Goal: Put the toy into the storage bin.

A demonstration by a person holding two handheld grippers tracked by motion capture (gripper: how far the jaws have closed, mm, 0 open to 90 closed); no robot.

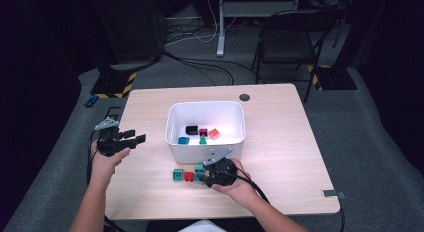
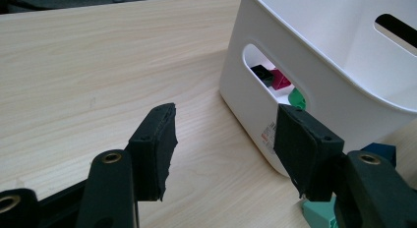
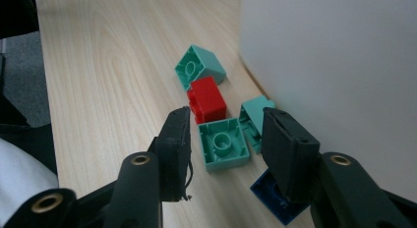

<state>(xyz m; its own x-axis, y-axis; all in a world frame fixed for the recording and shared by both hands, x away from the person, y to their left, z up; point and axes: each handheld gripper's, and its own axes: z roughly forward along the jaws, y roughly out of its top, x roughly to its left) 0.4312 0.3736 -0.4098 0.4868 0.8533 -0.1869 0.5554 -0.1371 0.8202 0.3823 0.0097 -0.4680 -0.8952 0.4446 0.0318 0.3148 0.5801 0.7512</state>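
- Right gripper (image 3: 223, 139), lower centre of the high view, hangs just above a teal block (image 3: 223, 143) lying hollow side up; its jaws stand apart to either side of the block, pads not pressing, so nothing is held. It looks lined up for a pick.
- The red block (image 3: 208, 99) touches the teal one's far side. A dark blue block (image 3: 268, 196) lies under the right jaw (tight quarters).
- The white bin (image 1: 206, 128) wall rises close at the right of the right gripper view, leaving little room there; bare table (image 3: 113, 80) lies open to the left.
- Left gripper (image 1: 134, 138) hovers open and empty at left, likely waiting.
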